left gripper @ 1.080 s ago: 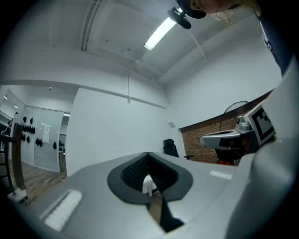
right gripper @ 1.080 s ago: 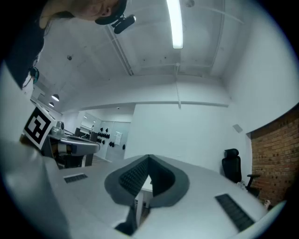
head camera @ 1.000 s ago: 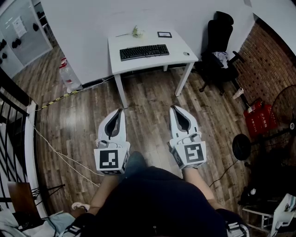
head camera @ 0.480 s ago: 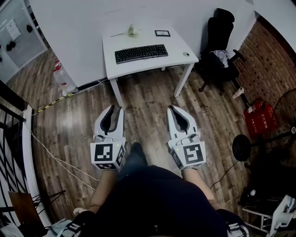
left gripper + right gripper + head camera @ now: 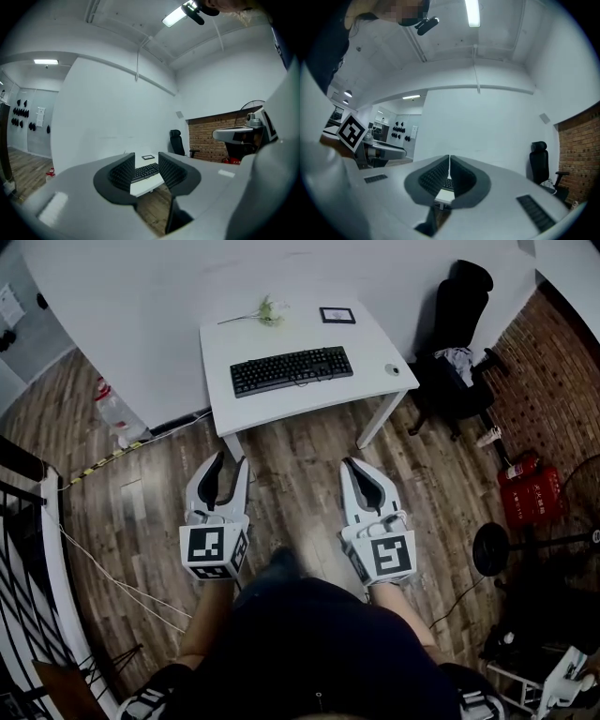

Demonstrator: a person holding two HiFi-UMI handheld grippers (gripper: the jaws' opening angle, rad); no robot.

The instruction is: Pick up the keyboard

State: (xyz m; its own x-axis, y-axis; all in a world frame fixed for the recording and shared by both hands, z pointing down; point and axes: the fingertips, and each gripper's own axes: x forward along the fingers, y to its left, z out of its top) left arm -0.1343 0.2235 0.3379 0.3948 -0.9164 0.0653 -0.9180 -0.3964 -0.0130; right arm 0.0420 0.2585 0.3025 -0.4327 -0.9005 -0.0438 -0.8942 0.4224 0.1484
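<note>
A black keyboard [image 5: 292,369] lies across the middle of a white table [image 5: 375,334] against the far wall. Both grippers hang over the wooden floor, short of the table's front edge and pointing at it. My left gripper [image 5: 231,459] is open; its jaws have just been opening, with nothing between them. In the left gripper view the keyboard [image 5: 144,171] shows far off through the gap of that gripper [image 5: 146,158]. My right gripper [image 5: 350,462] is shut and empty. Past the closed right gripper [image 5: 449,158], only a strip of the keyboard [image 5: 449,183] and table [image 5: 445,196] shows.
On the table are a small framed picture [image 5: 337,315], a mouse [image 5: 392,369] and a flower sprig [image 5: 267,310]. A black office chair [image 5: 459,324] stands right of the table. Red canisters [image 5: 530,493], a weight plate [image 5: 489,556], a floor cable [image 5: 122,559] and a railing [image 5: 23,549] flank the floor.
Both grippers have moved forward toward the table, which now looks nearer and larger. The left jaws have parted from shut to open. The right jaws stay shut.
</note>
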